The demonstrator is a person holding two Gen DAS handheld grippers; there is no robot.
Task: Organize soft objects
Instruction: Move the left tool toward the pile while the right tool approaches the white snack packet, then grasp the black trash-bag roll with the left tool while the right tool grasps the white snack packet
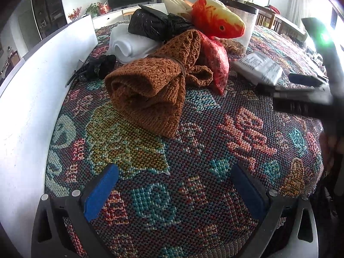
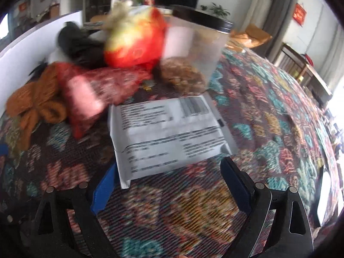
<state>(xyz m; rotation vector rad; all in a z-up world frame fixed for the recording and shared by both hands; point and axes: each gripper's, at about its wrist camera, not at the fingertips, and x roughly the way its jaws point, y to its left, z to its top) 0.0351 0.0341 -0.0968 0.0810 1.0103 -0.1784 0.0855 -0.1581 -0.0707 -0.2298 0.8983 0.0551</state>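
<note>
A rolled brown knitted cloth point(image 1: 150, 86) tied with a band lies on the patterned tablecloth point(image 1: 193, 161), a short way beyond my open left gripper point(image 1: 174, 185). Behind it sit a red mesh pouch point(image 1: 215, 62), an orange fish plush point(image 1: 217, 19), a black plastic bag point(image 1: 150, 24) and a white foam roll point(image 1: 129, 47). In the blurred right wrist view a grey mailer bag point(image 2: 167, 133) lies just ahead of my open right gripper point(image 2: 172, 182), its near corner over the left fingertip. The fish plush point(image 2: 135, 43), red pouch point(image 2: 94, 94) and brown cloth point(image 2: 36, 103) lie further left.
A clear tub with a black lid point(image 2: 193, 51) stands behind the mailer. A white board point(image 1: 32, 96) walls the table's left side. A small black bundle point(image 1: 96, 67) lies beside it. The other gripper's dark body point(image 1: 311, 94) reaches in at the right of the left wrist view.
</note>
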